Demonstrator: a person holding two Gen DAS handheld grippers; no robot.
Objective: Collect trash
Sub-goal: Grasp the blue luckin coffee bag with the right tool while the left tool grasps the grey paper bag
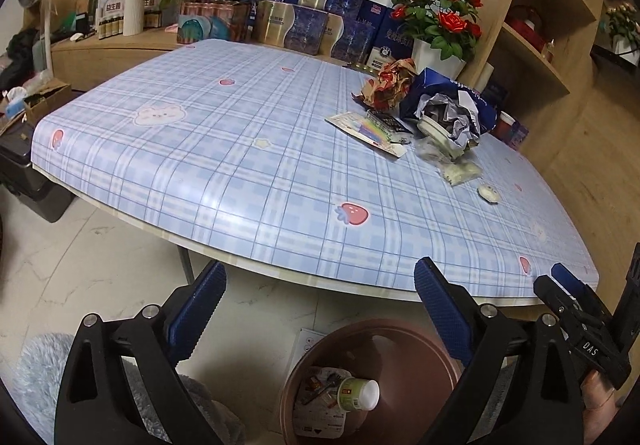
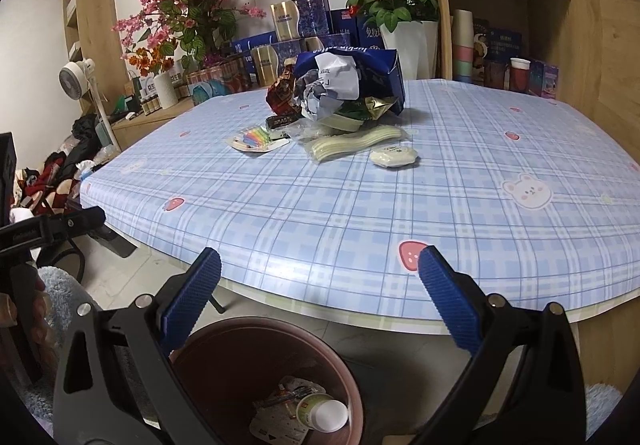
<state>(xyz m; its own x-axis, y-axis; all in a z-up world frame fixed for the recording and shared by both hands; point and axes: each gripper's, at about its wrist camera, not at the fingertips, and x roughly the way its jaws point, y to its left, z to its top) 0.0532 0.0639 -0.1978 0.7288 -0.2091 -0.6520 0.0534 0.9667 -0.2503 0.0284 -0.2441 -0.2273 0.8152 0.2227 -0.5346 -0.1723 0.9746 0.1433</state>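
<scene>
Left gripper (image 1: 320,309) spread wide, nothing between the blue pads, poised over the brown trash bin (image 1: 404,329) on the floor below the table edge. Right gripper (image 2: 320,297) likewise wide apart and empty above the same bin. Inside the bin: a paper cup (image 2: 322,413) lying on its side, long axis near level, open mouth toward the lower right, resting on flat wrappers. Still on the checked tablecloth (image 2: 360,217): a heap of crumpled paper (image 2: 328,85) against a blue bag (image 2: 380,73), a colourful card (image 2: 256,139), a plastic sleeve (image 2: 352,147), and a round white packet (image 2: 394,157) just beside it.
</scene>
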